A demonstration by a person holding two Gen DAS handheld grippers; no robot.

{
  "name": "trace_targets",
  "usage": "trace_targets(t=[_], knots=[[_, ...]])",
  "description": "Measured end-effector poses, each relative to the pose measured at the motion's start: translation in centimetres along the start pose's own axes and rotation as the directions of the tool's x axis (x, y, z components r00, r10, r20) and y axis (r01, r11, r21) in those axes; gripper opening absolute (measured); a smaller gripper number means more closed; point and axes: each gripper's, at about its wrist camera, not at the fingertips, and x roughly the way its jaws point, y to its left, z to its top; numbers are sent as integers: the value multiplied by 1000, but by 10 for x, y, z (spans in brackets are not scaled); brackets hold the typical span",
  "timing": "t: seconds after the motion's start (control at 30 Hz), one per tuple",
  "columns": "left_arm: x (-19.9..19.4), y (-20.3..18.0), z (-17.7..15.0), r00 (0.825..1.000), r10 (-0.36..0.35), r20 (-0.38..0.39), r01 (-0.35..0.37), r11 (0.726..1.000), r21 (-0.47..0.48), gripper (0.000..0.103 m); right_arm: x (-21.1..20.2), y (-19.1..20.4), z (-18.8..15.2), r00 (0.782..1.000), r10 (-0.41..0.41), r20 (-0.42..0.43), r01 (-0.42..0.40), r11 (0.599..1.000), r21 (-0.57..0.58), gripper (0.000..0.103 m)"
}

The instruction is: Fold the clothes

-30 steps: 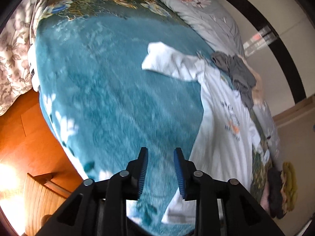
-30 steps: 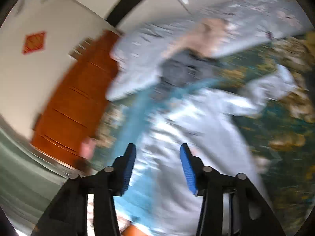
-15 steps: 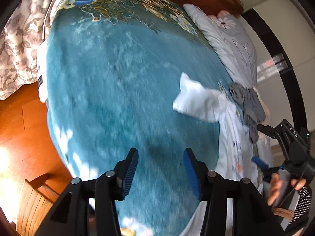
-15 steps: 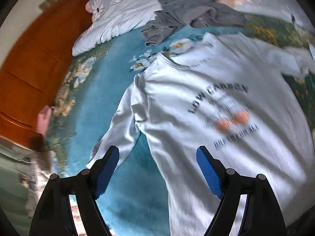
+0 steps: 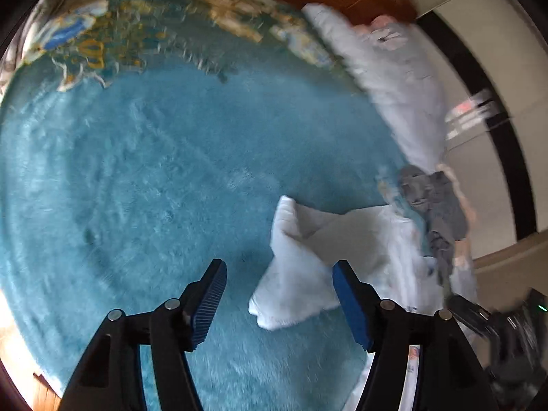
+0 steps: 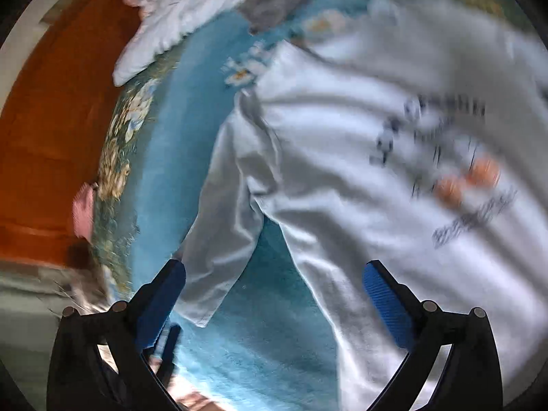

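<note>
Motion blur makes the print unreadable on your one white long-sleeved shirt [image 6: 359, 178], spread flat on the teal plush blanket [image 5: 154, 188]. Your left gripper [image 5: 279, 294] and right gripper [image 6: 274, 294] both gape, empty; one grey garment [image 5: 431, 198] lies crumpled beyond.

My left hand-held gripper [image 5: 279, 294] has spread its jaws wider and closed in on the white sweatshirt's sleeve [image 5: 294, 274], whose cuff end now lies between them. My right hand-held gripper [image 6: 274, 294] has also opened wide and dropped closer to the white sweatshirt [image 6: 359, 171], straddling its armpit.
</note>
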Motion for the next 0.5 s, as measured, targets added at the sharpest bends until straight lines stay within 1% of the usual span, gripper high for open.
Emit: trace_targets(t=[0.1, 0.13, 0.17, 0.2, 0.23, 0.27, 0.33, 0.47, 0.5], knots=[[12, -4, 3, 1000, 8, -12, -8, 1000, -6, 66, -4, 15, 1, 1000, -13, -1, 12, 994, -113, 103], [14, -6, 2, 1000, 12, -10, -12, 1000, 2, 60, -3, 14, 0, 1000, -14, -11, 13, 993, -114, 103], [15, -9, 1, 1000, 18, -8, -18, 1000, 14, 46, -2, 13, -1, 1000, -16, -21, 14, 993, -116, 103], [17, -11, 0, 1000, 22, -14, -22, 1000, 22, 36, -1, 12, -2, 999, -18, -31, 14, 993, -117, 103], [19, -12, -1, 999, 30, -23, -30, 999, 27, 16, 0, 11, -3, 999, -10, -43, 5, 994, -111, 103], [20, -15, -2, 999, 42, -27, -41, 999, 35, 13, 0, 9, -3, 998, 19, -58, -24, 996, -91, 103], [12, -23, -5, 999, 50, 2, -50, 997, 66, 11, 0, 4, -2, 994, 72, -80, -76, 996, -52, 103], [-19, -52, -10, 996, -3, 94, -11, 988, 153, 10, -11, -3, 0, 995, 91, -48, -92, 996, -9, 103], [-26, -63, -13, 994, -27, 106, 6, 981, 192, 10, -12, -6, 1, 994, 99, -46, -99, 995, 8, 103]])
